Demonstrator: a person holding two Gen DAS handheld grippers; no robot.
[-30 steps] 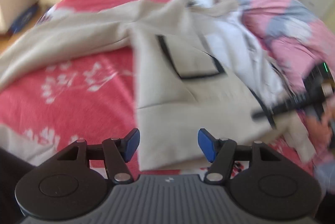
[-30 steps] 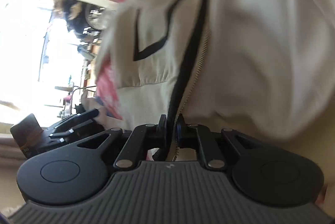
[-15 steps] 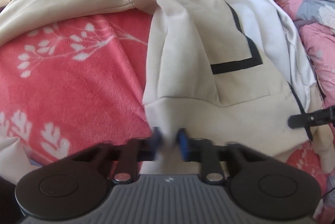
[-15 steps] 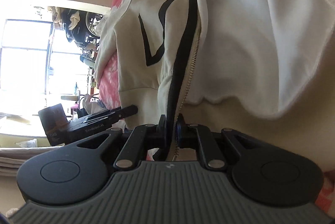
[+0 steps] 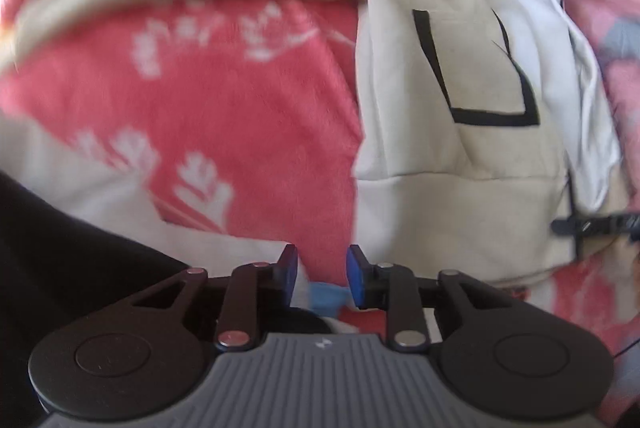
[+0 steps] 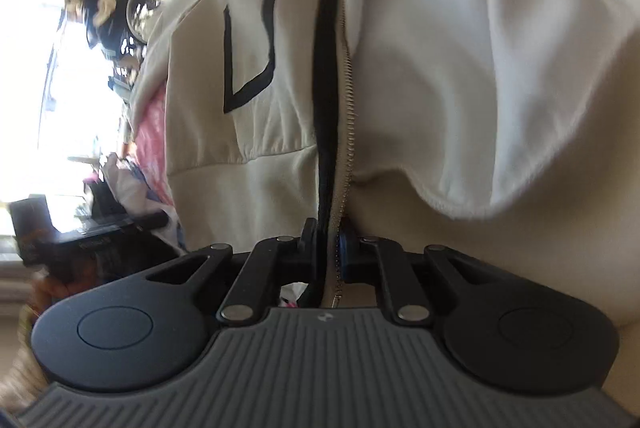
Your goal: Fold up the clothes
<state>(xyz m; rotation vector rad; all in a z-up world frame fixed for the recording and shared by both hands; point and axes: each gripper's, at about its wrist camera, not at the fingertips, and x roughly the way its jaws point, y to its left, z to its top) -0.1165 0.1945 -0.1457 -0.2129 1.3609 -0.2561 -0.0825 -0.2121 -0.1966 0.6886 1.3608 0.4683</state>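
Our left gripper (image 5: 322, 270) is springing open again after nipping at the hem half a second ago, and it is sliding off to the left, so its blue pads are now standing spread over the red floral blanket (image 5: 240, 100), just beside the hem corner and gripping nothing. Moving right, the beige zip-up jacket (image 5: 460, 156) is lying opened out on the bed, one sleeve trailing away left, white lining showing. Further right, our right gripper (image 6: 328, 240) is pinching the jacket (image 6: 256, 168) at the bottom of its zipper edge, jaws pressed tight on the black tape. We are judging this as the squaring-up stage: the free pads are needing a fresh bite on the left hem corner. Around us, pink bedding is crowding the right, and a bright window is glaring beyond
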